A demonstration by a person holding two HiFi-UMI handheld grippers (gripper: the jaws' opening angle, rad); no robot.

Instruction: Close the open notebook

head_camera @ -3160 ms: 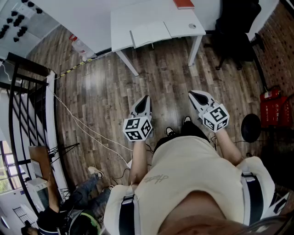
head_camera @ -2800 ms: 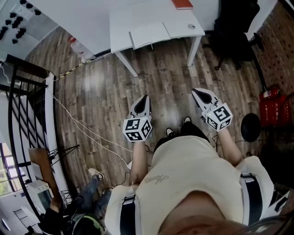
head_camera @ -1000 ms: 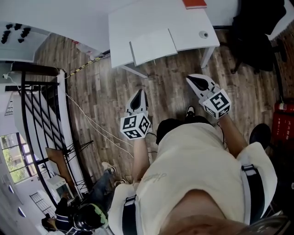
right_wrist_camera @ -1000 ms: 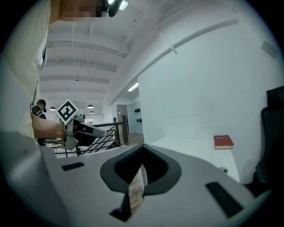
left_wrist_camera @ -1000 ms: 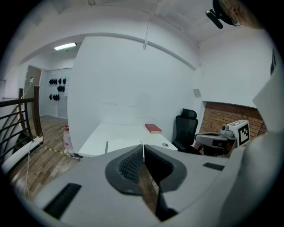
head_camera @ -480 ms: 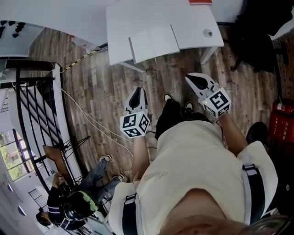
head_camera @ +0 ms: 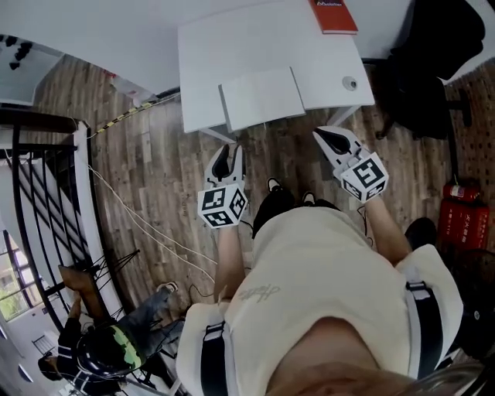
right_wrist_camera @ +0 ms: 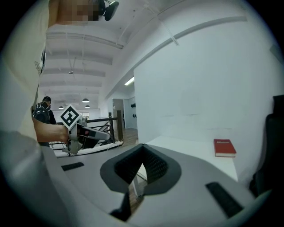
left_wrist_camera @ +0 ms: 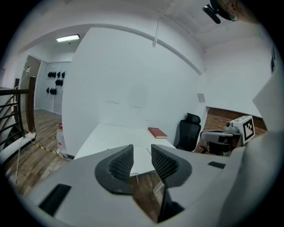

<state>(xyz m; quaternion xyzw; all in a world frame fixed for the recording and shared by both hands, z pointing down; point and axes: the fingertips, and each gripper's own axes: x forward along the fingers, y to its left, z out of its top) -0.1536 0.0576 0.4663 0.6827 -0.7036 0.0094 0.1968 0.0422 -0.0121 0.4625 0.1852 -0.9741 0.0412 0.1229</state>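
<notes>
The open notebook [head_camera: 263, 97] lies flat with white pages at the near edge of a white table [head_camera: 209, 54]; in the left gripper view a slice of the notebook [left_wrist_camera: 141, 165] shows through the jaw gap. My left gripper [head_camera: 229, 160] hangs over the wood floor just short of the table edge. Its jaws have just been opening, and nothing is between them [left_wrist_camera: 141, 153]. My right gripper [head_camera: 331, 139] is level with it on the right, also short of the table, pads together and empty [right_wrist_camera: 142, 148]. Neither touches the notebook.
A red book [head_camera: 334, 15] lies at the table's far right and a small round object [head_camera: 350, 83] near the right edge. A black office chair [head_camera: 433, 62] stands right of the table, a red extinguisher [head_camera: 456, 213] beyond. A black railing [head_camera: 39, 178], floor cables and another person [head_camera: 100, 348] are on the left.
The table and notebook have come closer as the person walked up to them. Both grippers moved forward with the body. The left jaws have parted from shut.
</notes>
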